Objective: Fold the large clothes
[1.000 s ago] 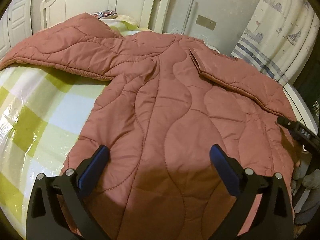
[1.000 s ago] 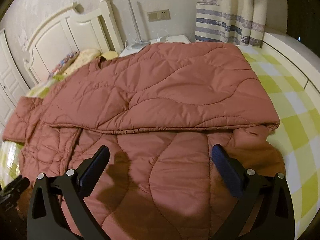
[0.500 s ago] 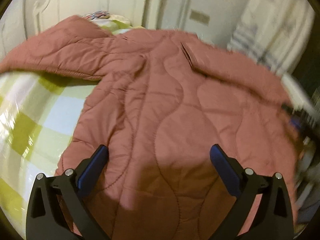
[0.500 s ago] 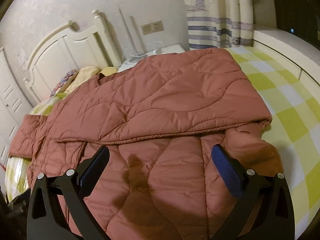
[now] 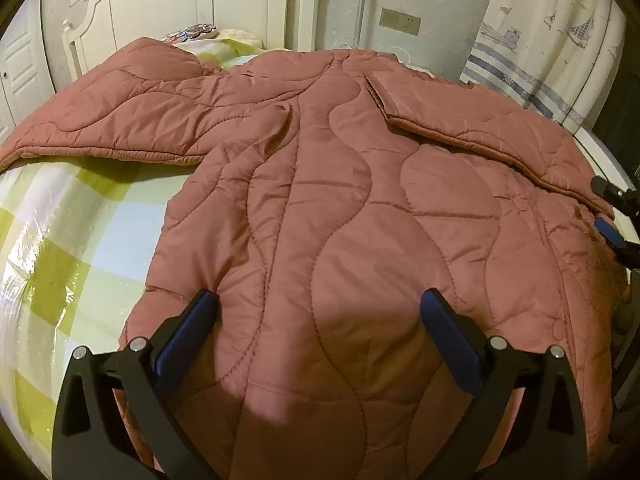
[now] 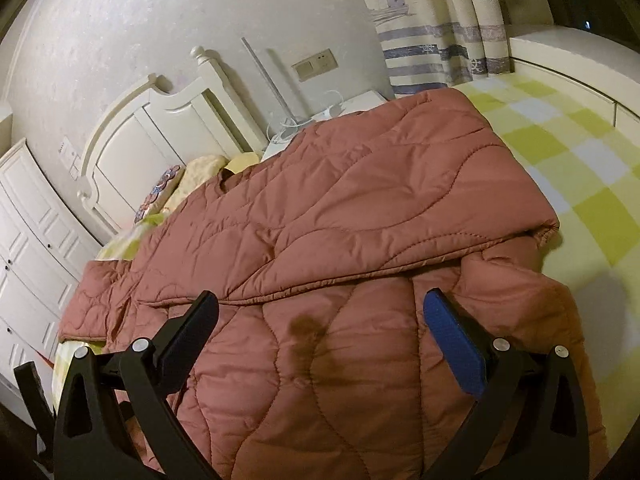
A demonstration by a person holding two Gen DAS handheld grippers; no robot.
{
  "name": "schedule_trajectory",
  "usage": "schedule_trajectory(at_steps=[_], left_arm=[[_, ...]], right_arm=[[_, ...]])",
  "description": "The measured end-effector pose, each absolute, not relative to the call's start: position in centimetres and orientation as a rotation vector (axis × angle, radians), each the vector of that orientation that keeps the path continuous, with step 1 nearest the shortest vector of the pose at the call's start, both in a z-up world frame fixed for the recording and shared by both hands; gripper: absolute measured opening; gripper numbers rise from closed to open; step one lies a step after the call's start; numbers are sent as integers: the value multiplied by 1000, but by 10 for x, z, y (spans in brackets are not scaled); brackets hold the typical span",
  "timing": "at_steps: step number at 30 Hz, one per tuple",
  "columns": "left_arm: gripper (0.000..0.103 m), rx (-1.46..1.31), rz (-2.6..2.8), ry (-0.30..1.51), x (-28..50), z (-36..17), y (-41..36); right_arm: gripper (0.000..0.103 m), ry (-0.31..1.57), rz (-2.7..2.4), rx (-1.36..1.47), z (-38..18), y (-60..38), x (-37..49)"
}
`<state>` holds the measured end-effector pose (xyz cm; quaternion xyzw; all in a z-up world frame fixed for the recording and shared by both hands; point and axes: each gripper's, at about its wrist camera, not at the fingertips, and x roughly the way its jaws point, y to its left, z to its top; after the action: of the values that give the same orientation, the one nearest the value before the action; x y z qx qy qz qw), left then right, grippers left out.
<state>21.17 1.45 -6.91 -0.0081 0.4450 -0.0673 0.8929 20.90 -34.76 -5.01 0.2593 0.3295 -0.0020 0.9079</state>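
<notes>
Since a second ago the right wrist view has tipped and swung, so the white headboard (image 6: 160,136) now leans toward the upper left of the frame and more of the green-and-white checked bedsheet (image 6: 560,152) shows at the upper right; the left view has barely shifted, with the folded sleeve edge in much the same place.

A dusty-red quilted padded jacket (image 5: 340,208) lies spread across the bed, filling the centre of both frames. In the left view one sleeve (image 5: 120,120) stretches out flat toward the left edge over the checked sheet (image 5: 72,240), while the other sleeve (image 5: 480,136) is folded in over the jacket body at the upper right, its hem running diagonally down toward the right edge. In the right view that folded sleeve (image 6: 380,208) crosses the middle of the frame, its stitched edge lying over the body panel, with the cuff at the right.

The left gripper (image 5: 318,306) hangs above the jacket's lower part with its blue-padded fingers spread wide — nothing between them. The right gripper (image 6: 320,306) is likewise spread wide over the jacket, grasping nothing; its tip (image 5: 610,216) also peeks in at the right edge of the left view, beside the folded sleeve's end.

A striped, boat-printed curtain (image 6: 432,40) hangs at the top right, and a patterned pillow (image 5: 192,34) sits by the headboard.
</notes>
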Motion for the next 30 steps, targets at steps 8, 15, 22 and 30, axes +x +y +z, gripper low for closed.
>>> schedule_trajectory(at_steps=[8,15,22,30], left_arm=[[101,-159,-233,881,206,-63,36],[100,-575,-202,687,195,-31,159],[94,-958,19,574,223,-38,309],[33,-1069,97,550,302,-43,368]], right_arm=[[99,682,-29,539,-50,-347,206],[99,691,-52,502,-49,-343,207],[99,689,-51,501,-49,-343,206],[99,683,-41,508,-49,-343,204]])
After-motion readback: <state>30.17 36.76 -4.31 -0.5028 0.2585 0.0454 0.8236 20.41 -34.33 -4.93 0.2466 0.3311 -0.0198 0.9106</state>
